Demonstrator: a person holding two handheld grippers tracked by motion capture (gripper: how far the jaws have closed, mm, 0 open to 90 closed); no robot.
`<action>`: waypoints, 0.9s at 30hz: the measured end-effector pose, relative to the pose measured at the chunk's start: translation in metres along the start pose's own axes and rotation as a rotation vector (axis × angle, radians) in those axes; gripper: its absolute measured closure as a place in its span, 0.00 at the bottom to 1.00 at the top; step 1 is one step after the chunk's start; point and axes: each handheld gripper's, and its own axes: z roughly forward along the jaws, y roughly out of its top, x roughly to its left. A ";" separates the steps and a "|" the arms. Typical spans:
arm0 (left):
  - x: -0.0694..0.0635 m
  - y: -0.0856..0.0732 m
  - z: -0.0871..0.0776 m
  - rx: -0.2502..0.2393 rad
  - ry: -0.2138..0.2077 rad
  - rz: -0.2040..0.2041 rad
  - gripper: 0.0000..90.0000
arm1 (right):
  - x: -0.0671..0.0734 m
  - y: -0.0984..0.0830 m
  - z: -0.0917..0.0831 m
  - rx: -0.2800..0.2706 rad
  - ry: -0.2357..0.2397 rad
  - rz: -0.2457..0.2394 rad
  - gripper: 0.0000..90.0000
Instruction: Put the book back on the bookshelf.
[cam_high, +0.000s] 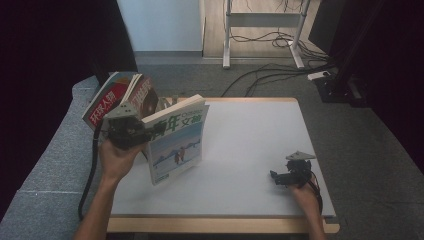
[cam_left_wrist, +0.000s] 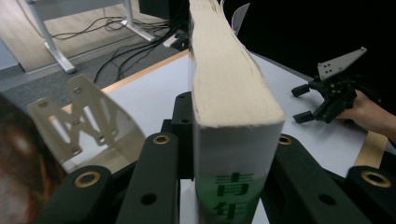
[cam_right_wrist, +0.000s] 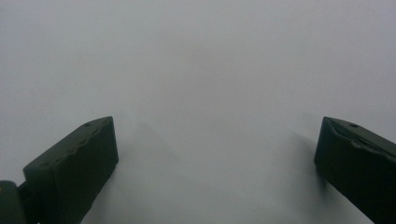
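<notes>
A thick magazine with green characters and a blue-and-white cover is held upright above the left part of the white table. My left gripper is shut on its spine edge. In the left gripper view the magazine stands between the two black jaws of the left gripper, page edges facing the camera. My right gripper rests on the table at the right front, open. In the right gripper view the right gripper has its jaws spread wide over bare white surface, nothing between them.
More magazines lean together at the table's back left corner, just behind the held one. A perforated metal bookend stands beside the left jaw. Cables and a desk frame lie on the floor beyond the table.
</notes>
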 end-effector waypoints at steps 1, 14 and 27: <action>0.002 -0.001 -0.003 -0.001 0.005 -0.006 0.83 | 0.000 0.000 0.000 0.000 0.000 0.000 0.00; 0.021 -0.008 -0.033 0.005 0.084 -0.066 0.83 | 0.000 0.000 0.000 0.000 0.000 0.000 0.00; 0.039 -0.012 -0.037 0.024 0.153 -0.107 0.83 | 0.000 0.000 0.000 0.000 0.001 0.001 0.00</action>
